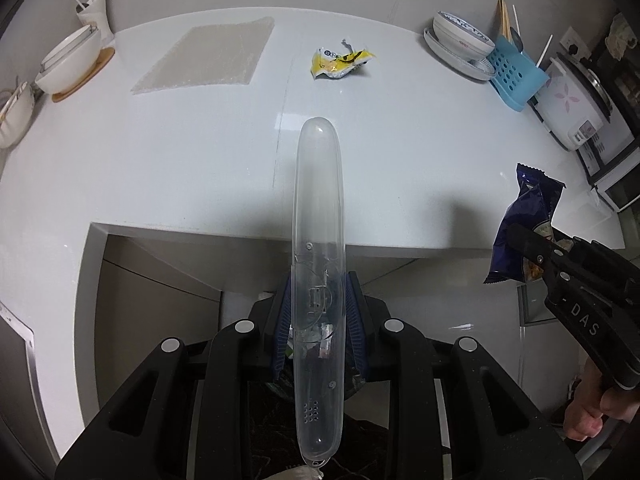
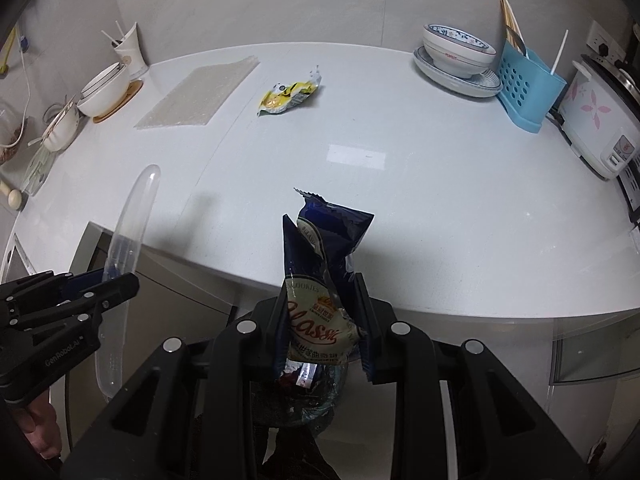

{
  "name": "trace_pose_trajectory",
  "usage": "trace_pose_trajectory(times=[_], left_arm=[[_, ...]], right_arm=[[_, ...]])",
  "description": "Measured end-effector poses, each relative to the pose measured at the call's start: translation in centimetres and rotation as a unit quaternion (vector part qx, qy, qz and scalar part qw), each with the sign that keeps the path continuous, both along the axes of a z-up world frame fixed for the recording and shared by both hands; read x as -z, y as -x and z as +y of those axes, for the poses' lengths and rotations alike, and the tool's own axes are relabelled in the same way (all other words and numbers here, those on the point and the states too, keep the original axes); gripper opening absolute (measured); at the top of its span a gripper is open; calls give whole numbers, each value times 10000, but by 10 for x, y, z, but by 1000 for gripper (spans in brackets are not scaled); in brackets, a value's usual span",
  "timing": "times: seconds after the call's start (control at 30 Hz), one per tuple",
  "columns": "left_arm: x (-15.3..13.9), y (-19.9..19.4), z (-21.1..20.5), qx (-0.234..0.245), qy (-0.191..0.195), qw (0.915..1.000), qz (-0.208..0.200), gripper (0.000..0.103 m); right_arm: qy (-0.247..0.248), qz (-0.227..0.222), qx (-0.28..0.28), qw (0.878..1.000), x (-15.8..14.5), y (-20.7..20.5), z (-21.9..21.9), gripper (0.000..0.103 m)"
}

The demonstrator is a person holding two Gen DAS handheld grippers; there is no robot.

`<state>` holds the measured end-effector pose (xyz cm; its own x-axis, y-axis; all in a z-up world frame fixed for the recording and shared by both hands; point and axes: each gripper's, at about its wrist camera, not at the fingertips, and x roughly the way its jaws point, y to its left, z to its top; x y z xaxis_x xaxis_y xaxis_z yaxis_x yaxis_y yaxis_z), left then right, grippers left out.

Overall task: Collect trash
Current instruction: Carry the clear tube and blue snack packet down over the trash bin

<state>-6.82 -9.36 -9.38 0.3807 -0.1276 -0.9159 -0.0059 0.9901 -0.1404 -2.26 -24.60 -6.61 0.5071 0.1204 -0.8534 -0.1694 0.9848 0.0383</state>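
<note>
My left gripper is shut on a long clear plastic case, held upright in front of the white counter's edge; it also shows in the right wrist view. My right gripper is shut on a dark blue cookie wrapper, held just off the counter's front edge; the wrapper also shows in the left wrist view. A crumpled yellow wrapper lies on the counter toward the back middle, also in the right wrist view.
A translucent mat lies at the back left. White bowls and a cup stand at the left. Stacked bowls on a plate, a blue utensil holder and a rice cooker stand at the right.
</note>
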Motion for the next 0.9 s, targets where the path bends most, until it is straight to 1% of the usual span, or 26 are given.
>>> trace_pose_trajectory(times=[0.2,0.43,0.53,0.77,0.9], left_arm=[[9,15,-2,26,16,10000,-5,25],[29,30,6,-29,21,9999,109,25],[39,35,8,-42,66,9998,167,25],[59,45,11,-46,165,9998,93,25],[76,52,11,-70,197,9998,73,25]], right_arm=[[-2,-37,-133,9999,5,11,4,26],[-64,29,-266,9996,20,26,4,26],[-63,89,-311,9995,30,32,4,26],[-195,257,-429,9986,56,43,6,26],[-234,376,-512,9977,75,46,8,26]])
